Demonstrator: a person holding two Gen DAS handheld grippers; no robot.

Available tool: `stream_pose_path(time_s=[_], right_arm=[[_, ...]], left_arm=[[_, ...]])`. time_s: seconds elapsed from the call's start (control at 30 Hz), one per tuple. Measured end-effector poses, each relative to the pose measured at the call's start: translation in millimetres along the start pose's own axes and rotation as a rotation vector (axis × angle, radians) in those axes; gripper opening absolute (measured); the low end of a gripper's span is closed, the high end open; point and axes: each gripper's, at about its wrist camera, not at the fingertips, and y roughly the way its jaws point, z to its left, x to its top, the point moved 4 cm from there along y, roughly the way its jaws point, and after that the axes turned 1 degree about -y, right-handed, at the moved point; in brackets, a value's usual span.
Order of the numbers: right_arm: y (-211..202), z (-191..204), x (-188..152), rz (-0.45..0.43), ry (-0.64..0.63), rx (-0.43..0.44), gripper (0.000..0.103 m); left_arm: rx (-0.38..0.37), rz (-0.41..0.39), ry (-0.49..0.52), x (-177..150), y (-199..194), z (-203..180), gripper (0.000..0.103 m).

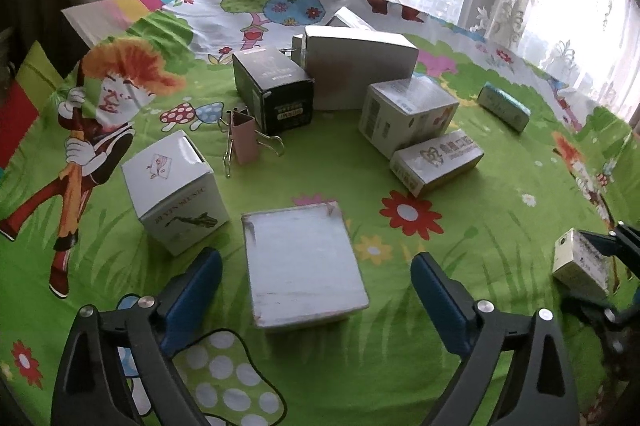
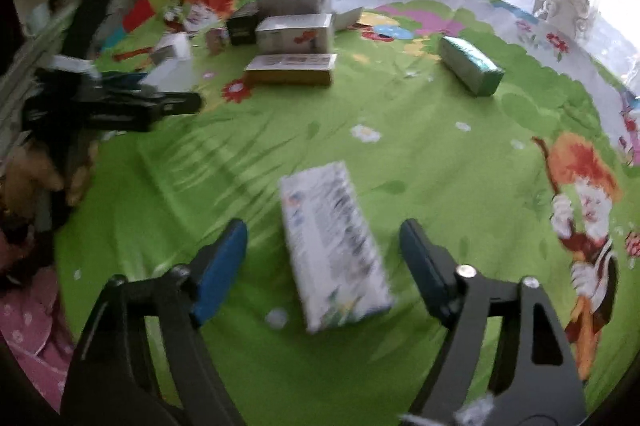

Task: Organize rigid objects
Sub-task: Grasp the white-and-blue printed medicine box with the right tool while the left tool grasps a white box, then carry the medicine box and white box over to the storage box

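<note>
While both tools hang over the cartoon-printed green cloth, we have a box lying between each pair of jaws and neither one gripped. At the bottom of the left wrist view, our left gripper stands spread wide around a flat white box, with cloth showing on both sides of it. At the bottom of the right wrist view, our right gripper is at a medium spread around a long printed box, which lies skewed to the jaw line; the pads are clear of its sides. That picture is blurred, so we cannot read the print.

We judge the skew the main risk: closing on it could catch corners, twist the box or squirt it out across the cloth. The soft, wrinkled cloth could also drag under a fingertip.

Further up the left view sit a white music-print box at left, a pink binder clip just beyond it, and a small gold-sided box at right. A careless swing could knock these. Beyond them, in the upper centre, a black box, a large grey box and a white carton are already clustered close together, while a teal-ended box lies apart at upper right.
</note>
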Motion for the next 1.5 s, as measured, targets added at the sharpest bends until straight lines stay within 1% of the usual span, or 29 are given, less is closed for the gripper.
stream_pose_path(time_s=[0.03,0.07,0.1,0.13,0.17,0.2,0.23,0.27,0.3,0.43,0.57,0.7,0.73,0.77,0.8,0.83,0.87,0.9,0.93,0.97,1.0,1.03,1.07,1.1,1.17,1.2,1.33,1.4,1.5], right_arm=[[0,1,2,0.007,-0.008,-0.034,0.062],[-1,3,3,0.010,-0.005,-0.036,0.039],[-4,3,2,0.010,-0.001,-0.034,0.037],[-7,6,-1,0.017,-0.004,-0.066,0.036],[-9,9,-3,0.011,-0.013,-0.094,0.036],[-14,12,-10,-0.008,0.000,-0.112,0.036],[-16,10,-15,-0.021,0.027,-0.108,0.037],[-20,10,-19,-0.033,0.063,-0.108,0.037],[-23,9,-22,-0.034,0.082,-0.121,0.037],[-23,9,-22,-0.031,0.095,-0.150,0.037],[-22,9,-21,-0.032,0.109,-0.138,0.037],[-21,8,-19,-0.030,0.122,-0.155,0.037],[-20,11,-18,-0.031,0.131,-0.162,0.037],[-23,11,-19,-0.039,0.148,-0.174,0.037],[-32,13,-19,-0.081,0.178,-0.191,0.037],[-44,15,-19,-0.141,0.205,-0.208,0.037],[-62,17,-20,-0.232,0.239,-0.231,0.037],[-77,20,-21,-0.297,0.266,-0.252,0.037],[-95,25,-23,-0.378,0.290,-0.263,0.037],[-110,31,-24,-0.438,0.297,-0.272,0.037],[-127,40,-25,-0.502,0.286,-0.305,0.037],[-140,46,-24,-0.542,0.272,-0.333,0.037],[-154,53,-25,-0.595,0.261,-0.360,0.037],[-170,59,-26,-0.655,0.266,-0.379,0.037],[-196,67,-28,-0.745,0.273,-0.393,0.037],[-210,74,-27,-0.787,0.258,-0.414,0.037],[-243,94,-25,-0.888,0.202,-0.478,0.037],[-250,101,-24,-0.913,0.177,-0.501,0.037],[-252,108,-23,-0.923,0.161,-0.504,0.037]], left_arm=[[-0.005,-0.002,-0.005,0,0,1,0.097],[-0.010,-0.003,-0.010,0,-1,1,0.095],[-0.005,-0.009,-0.017,0,-3,3,0.078],[0.033,-0.025,-0.031,0,-6,7,0.060],[0.036,-0.034,-0.035,0,-9,12,0.040],[-0.004,-0.039,-0.052,-1,-10,16,0.040],[-0.035,-0.043,-0.073,-1,-12,20,0.040],[-0.059,-0.046,-0.088,-2,-13,23,0.040],[-0.062,-0.046,-0.088,-2,-13,23,0.040],[0.026,-0.035,-0.013,-3,-12,10,0.041],[0.033,-0.035,-0.012,-4,-12,13,0.041],[0.145,-0.036,0.065,-8,-15,-4,0.041],[0.131,-0.026,0.065,-12,-19,-9,0.041],[0.088,-0.022,0.054,-18,-25,-16,0.041],[0.054,-0.041,0.041,-23,-35,-24,0.041],[0.042,-0.103,0.038,-28,-55,-33,0.041],[0.031,-0.153,0.045,-31,-71,-41,0.041],[0.021,-0.192,0.056,-32,-83,-48,0.041],[0.009,-0.257,0.083,-33,-104,-58,0.041],[0.006,-0.292,0.102,-32,-115,-63,0.041],[-0.002,-0.349,0.131,-30,-134,-72,0.041],[-0.012,-0.394,0.144,-29,-150,-77,0.041],[-0.020,-0.425,0.149,-27,-161,-80,0.041],[-0.034,-0.471,0.156,-25,-178,-84,0.041],[-0.044,-0.535,0.163,-21,-199,-89,0.041],[-0.047,-0.574,0.167,-22,-211,-91,0.041],[-0.037,-0.700,0.191,-28,-244,-97,0.041],[-0.036,-0.733,0.201,-34,-253,-99,0.041],[-0.034,-0.744,0.207,-37,-260,-100,0.041]])
